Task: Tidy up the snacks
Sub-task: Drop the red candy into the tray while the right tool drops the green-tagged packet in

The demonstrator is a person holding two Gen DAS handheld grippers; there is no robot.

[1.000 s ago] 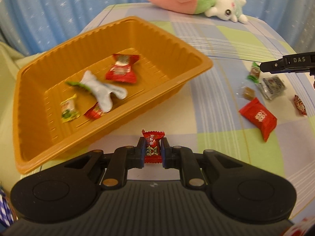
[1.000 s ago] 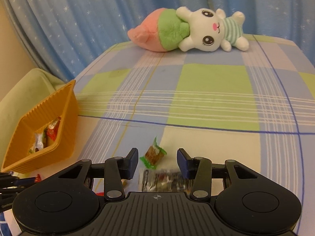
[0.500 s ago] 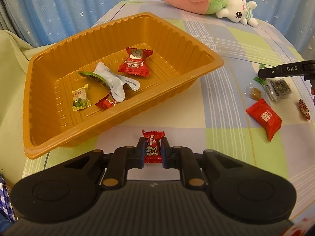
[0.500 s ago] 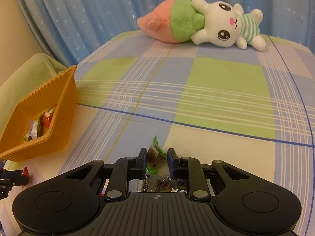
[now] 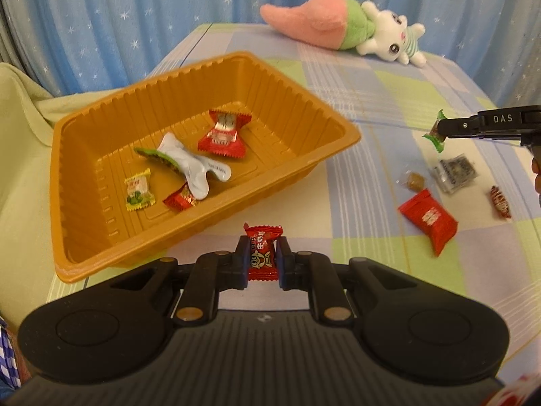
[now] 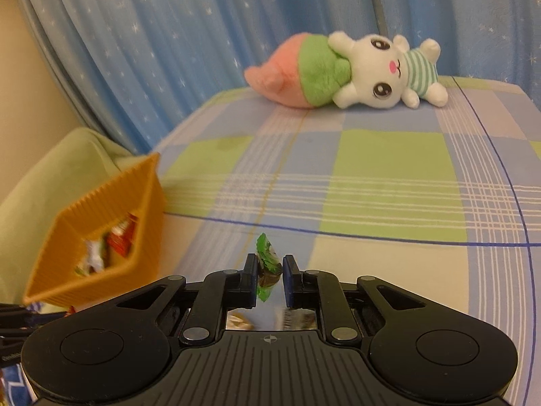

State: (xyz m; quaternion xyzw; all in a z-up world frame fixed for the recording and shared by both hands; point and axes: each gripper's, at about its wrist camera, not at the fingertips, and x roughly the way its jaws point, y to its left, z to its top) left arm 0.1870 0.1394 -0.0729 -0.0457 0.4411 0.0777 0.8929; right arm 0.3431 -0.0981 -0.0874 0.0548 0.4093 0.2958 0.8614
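My left gripper [image 5: 262, 260] is clamped on a red candy [image 5: 262, 252], its twisted top sticking up past my fingers [image 5: 240, 262] and its lower end lost behind the gripper body. Just ahead and to the left sits the orange tray [image 5: 338, 125], tilted in my view, its near wall right in front of my fingertips. Inside lie a red wrapper [image 5: 223, 133], a white-and-green packet [image 5: 189, 165], a yellow sweet [image 5: 138, 193] and another small red one [image 5: 181, 199], partly covered by the white packet.

My right gripper [image 6: 268, 272] is closed on a green candy [image 6: 267, 264]; its wrapper tail pokes up above the fingers and another green tip shows below, while the brown middle is half hidden between the pads. From the left view I see that same gripper [image 5: 446, 128] side on at the right, carrying the candy above the cloth, so its jaws cannot be read from there.

Loose on the cloth [image 6: 389, 182] under and beside it: a clear pouch [image 5: 454, 172] with dark contents, a small brown cube [image 5: 414, 182], a big red packet [image 5: 429, 218] and a dark red sweet [image 5: 500, 198] near the frame edge. In the right view the tray [image 6: 101, 223] is off to my left, blurred, its contents hard to make out. A plush rabbit [image 6: 382, 71] lies far ahead by the curtain [image 6: 152, 34]
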